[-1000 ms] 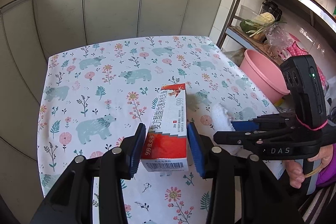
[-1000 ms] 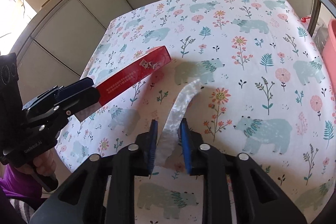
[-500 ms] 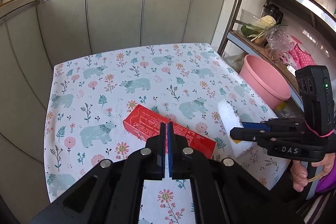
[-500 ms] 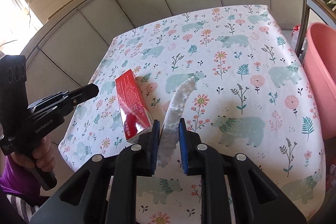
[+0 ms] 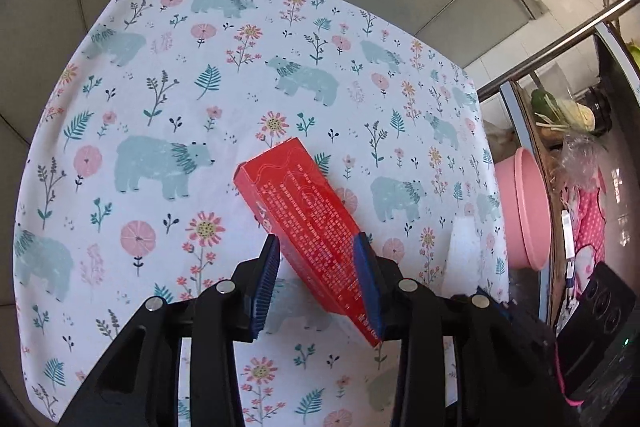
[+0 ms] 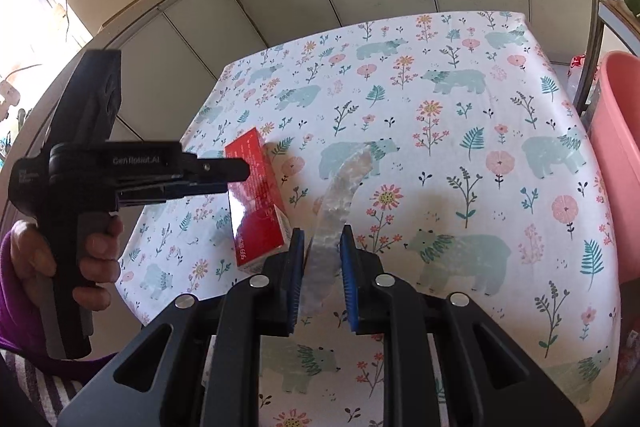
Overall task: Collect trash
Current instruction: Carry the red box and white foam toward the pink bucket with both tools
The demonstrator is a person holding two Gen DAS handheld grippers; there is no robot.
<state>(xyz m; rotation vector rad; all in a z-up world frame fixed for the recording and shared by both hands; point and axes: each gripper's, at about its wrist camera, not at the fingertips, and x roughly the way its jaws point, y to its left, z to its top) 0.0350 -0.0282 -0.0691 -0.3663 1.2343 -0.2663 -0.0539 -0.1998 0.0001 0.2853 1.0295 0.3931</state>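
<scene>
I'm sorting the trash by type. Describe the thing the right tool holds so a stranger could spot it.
On the bear-print tablecloth, look beside the red box. Between the right tool pads is a clear plastic strip: long, curved and see-through, unlike the solid red carton.

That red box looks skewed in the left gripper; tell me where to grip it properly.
Take the red box across its long sides near mid-length, coming in square to its length. It is long and slim and lies diagonally between the pads of the left gripper, so a centred, square hold should twist less.
</scene>
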